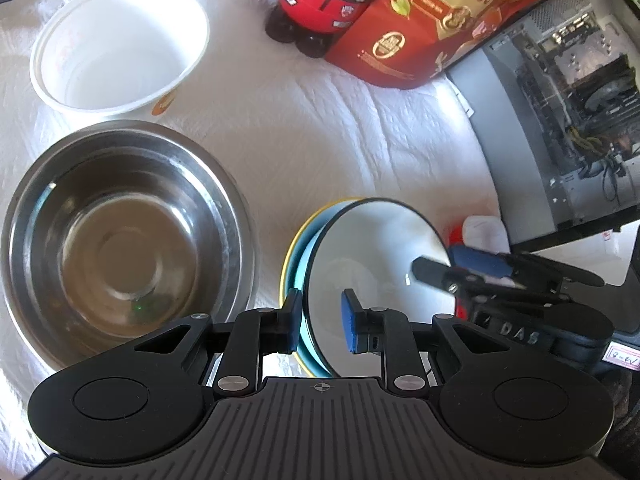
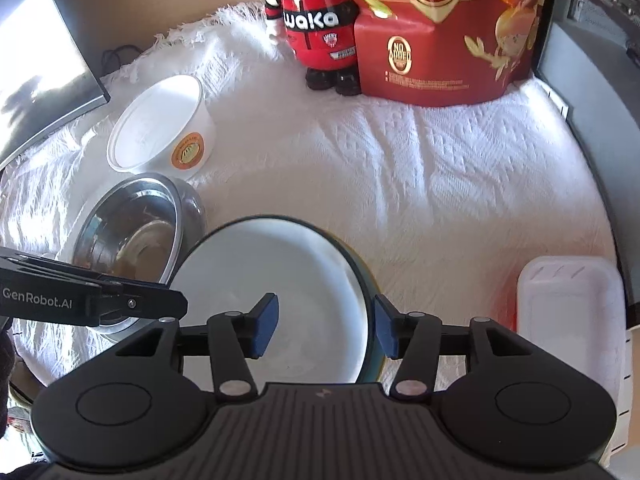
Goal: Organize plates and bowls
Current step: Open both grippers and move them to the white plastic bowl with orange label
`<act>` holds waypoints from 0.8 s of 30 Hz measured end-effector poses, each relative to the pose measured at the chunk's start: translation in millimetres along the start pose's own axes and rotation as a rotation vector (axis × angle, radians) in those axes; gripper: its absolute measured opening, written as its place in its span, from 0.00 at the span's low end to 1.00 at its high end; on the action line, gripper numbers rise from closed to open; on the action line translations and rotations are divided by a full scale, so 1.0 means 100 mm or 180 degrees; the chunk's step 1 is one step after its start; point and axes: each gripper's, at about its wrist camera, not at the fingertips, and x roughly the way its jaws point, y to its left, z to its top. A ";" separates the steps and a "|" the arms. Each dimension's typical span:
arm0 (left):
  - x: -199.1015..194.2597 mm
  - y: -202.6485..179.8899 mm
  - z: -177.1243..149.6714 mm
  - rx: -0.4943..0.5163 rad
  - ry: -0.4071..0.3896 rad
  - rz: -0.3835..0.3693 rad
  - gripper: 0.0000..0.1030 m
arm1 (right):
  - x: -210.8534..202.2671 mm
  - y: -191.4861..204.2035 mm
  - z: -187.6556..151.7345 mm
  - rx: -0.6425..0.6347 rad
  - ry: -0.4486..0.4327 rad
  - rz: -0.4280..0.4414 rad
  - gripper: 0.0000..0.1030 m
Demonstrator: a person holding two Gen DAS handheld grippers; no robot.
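A white plate with a dark rim (image 1: 372, 256) lies on top of a blue plate (image 1: 310, 252) and a yellow plate (image 1: 289, 252) on the white cloth. My left gripper (image 1: 322, 320) is open, its fingers straddling the stack's left rim. My right gripper (image 2: 326, 322) is open, its fingers straddling the white plate's (image 2: 280, 280) right rim. A steel bowl (image 1: 124, 236) sits left of the stack, also in the right wrist view (image 2: 132, 236). A white paper bowl (image 1: 120, 44) stands behind it, also in the right wrist view (image 2: 160, 124).
A Waka panda figure (image 2: 316, 24) and a red egg bag (image 2: 448, 32) stand at the back. A clear plastic box (image 2: 568, 312) lies at the right. An open computer case (image 1: 560, 112) borders the cloth on the right. A monitor (image 2: 40, 60) stands at the left.
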 end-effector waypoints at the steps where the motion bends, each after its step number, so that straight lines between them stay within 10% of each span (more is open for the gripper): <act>1: -0.04 0.02 0.01 -0.0016 -0.0024 -0.0044 0.20 | -0.04 0.00 0.02 -0.0024 -0.0060 -0.0040 0.51; 10: -0.51 0.36 0.27 -0.0322 -0.0622 -0.0176 0.20 | -0.37 0.15 0.43 0.0010 -0.0510 0.0012 0.73; 15: -0.81 0.69 0.44 -0.0514 -0.1059 0.0017 0.20 | -0.37 0.51 0.80 -0.0152 -0.0531 0.0327 0.74; 24: -1.19 1.26 0.63 -0.0779 -0.1621 0.0467 0.21 | -0.41 0.97 1.27 -0.0354 -0.0878 0.0114 0.92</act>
